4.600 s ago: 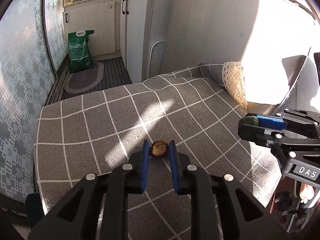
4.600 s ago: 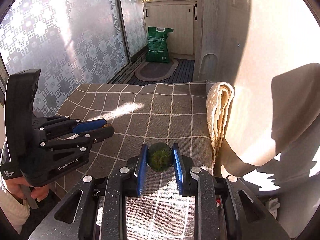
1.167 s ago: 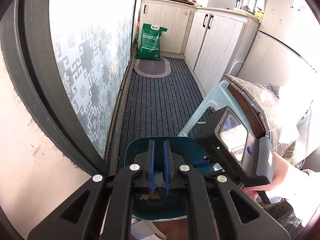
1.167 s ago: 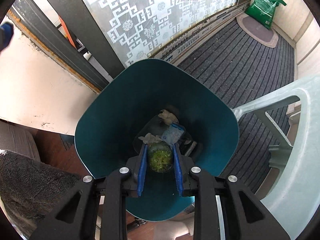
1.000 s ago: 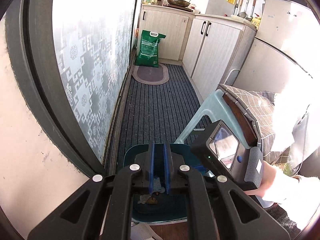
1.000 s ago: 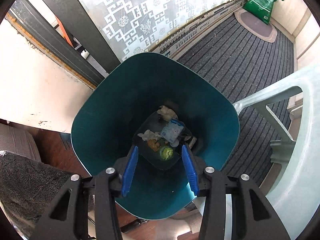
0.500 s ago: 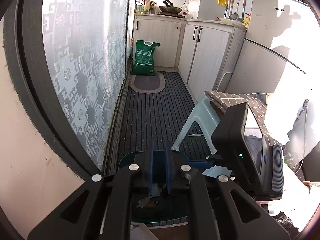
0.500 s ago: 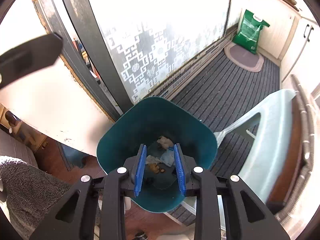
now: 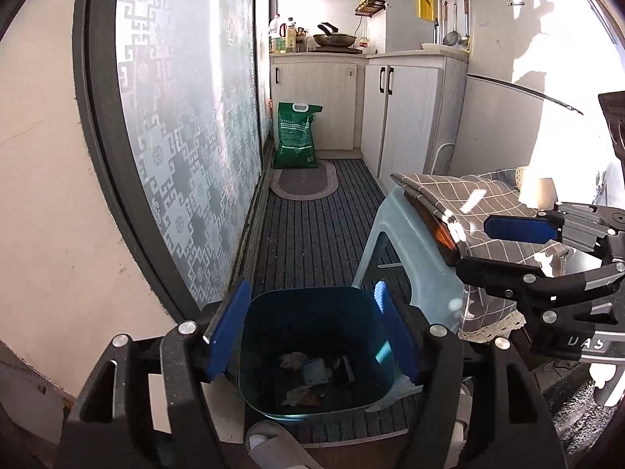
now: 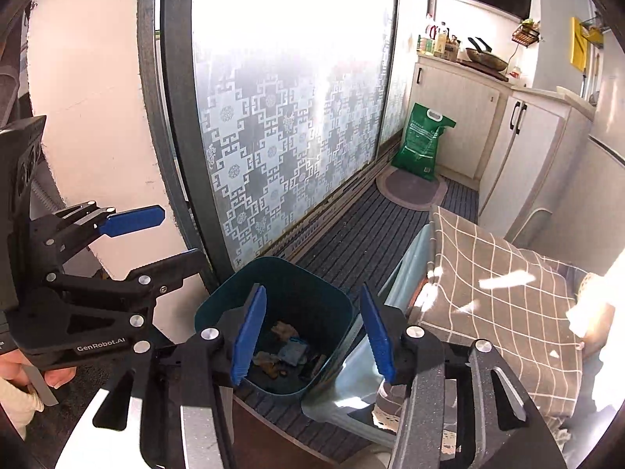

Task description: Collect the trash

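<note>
Left gripper [image 9: 310, 328] and right gripper [image 10: 312, 334] above bin [image 9: 312, 301], jaws opening wide, both empty; trash [image 9: 308, 367] in bin

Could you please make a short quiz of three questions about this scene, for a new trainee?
1. True or false: the left gripper holds a piece of trash.
2. Where does the collected trash lie? A) on the checked cloth B) in the teal bin C) on the oval mat
3. What stands against the cabinets behind the mat?

Key: 1. False; its jaws are opening with nothing between them. 2. B. 3. A green bag.
</note>
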Demonstrator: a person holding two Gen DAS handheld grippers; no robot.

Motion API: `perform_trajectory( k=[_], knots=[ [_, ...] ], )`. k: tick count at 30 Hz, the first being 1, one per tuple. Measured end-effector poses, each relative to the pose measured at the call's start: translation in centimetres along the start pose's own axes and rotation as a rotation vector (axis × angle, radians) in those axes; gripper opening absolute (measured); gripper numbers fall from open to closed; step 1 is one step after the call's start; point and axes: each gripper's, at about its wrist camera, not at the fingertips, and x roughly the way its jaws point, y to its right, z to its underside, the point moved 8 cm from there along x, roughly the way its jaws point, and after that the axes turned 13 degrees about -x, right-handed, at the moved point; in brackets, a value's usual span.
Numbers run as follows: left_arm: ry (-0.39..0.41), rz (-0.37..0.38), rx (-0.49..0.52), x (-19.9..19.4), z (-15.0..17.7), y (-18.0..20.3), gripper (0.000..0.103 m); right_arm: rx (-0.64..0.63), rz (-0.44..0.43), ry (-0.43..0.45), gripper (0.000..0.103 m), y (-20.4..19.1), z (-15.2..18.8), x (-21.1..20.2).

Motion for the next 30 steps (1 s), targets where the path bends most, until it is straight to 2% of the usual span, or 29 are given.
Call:
perform_trajectory(
  k=[1,3,6,8,14,30],
  knots=[
    [0.017,0.004,-0.010,-0.2,0.2,-0.1,0.089,0.007,0.020,0.009,0.070,0.3,0.3,-0.7],
    [0.009,0.000,-0.022,-0.1,0.6,-0.1,0.092,0.023,0.048,0.021,0.078,1.0,1.0,-1.5],
    [0.023,0.001,0.013,-0.6,0.5,0.8,0.099,0.054,0.086,0.030,0.094,2.1,2.4,-2.6],
    [0.028,0.011,0.001,-0.9,0.5,1.1,0.100,0.080,0.109,0.034,0.098,2.9,3.4,-3.3],
    [0.015,-0.007,-0.029,-1.1,1.5,1.3,0.100,0.104,0.177,0.045,0.099,4.3,4.6,-4.8],
    [0.047,-0.036,-0.051,-1.2,1.6,1.2,0.100,0.115,0.171,0.034,0.100,4.4,5.3,-4.9]
  ],
)
